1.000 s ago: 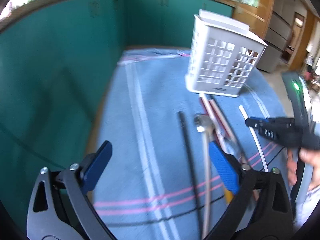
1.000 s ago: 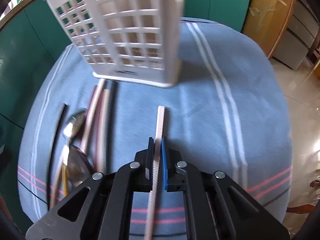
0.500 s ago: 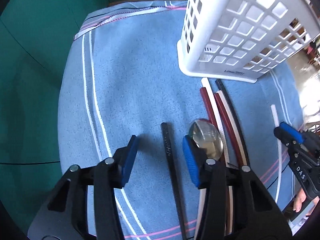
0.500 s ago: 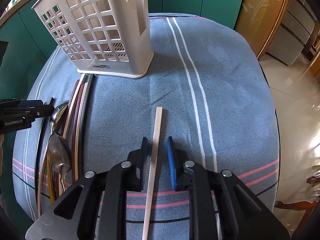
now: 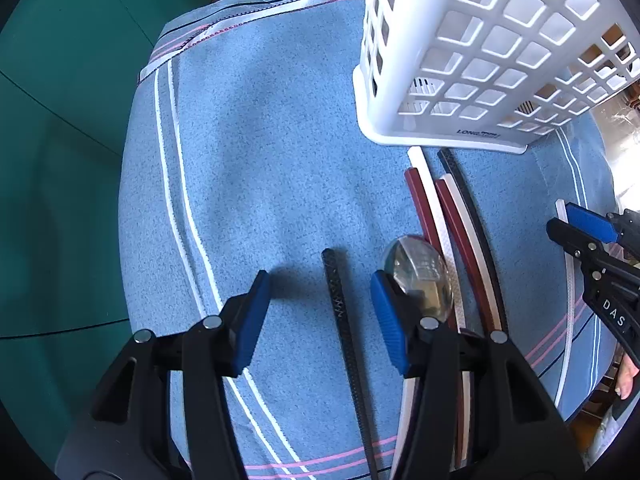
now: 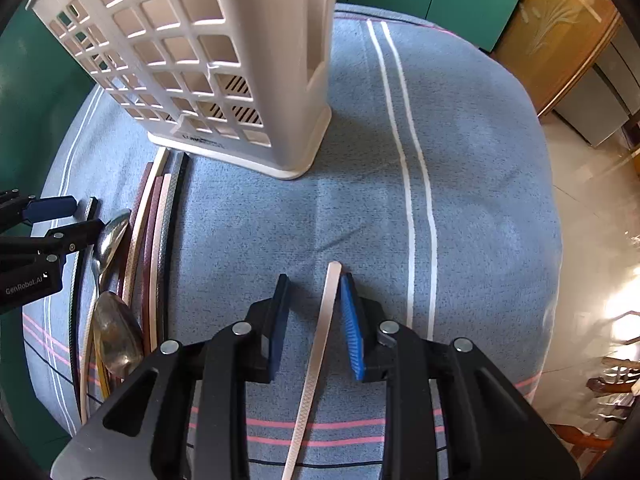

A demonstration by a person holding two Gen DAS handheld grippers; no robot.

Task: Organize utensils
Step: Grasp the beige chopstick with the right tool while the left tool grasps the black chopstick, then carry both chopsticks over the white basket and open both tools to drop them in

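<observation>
A white lattice utensil basket (image 5: 476,56) (image 6: 208,64) stands upright on the blue striped cloth. My left gripper (image 5: 320,292) is open, its fingers on either side of a black chopstick (image 5: 340,312) lying on the cloth. My right gripper (image 6: 314,304) is open around a white chopstick (image 6: 320,340) that lies on the cloth close to the right pad. Between them lie red, white and black chopsticks (image 5: 444,216) (image 6: 154,232) and two metal spoons (image 5: 420,276) (image 6: 116,328).
The blue cloth (image 5: 260,160) (image 6: 460,200) covers a small table with green cabinet walls (image 5: 60,120) at the left and back. The right edge drops to a tiled floor (image 6: 592,220). The other gripper shows in each view (image 5: 592,256) (image 6: 36,240).
My left gripper came down and forward to straddle the black chopstick. My right gripper opened, letting go of the white chopstick, which now rests on the cloth.
</observation>
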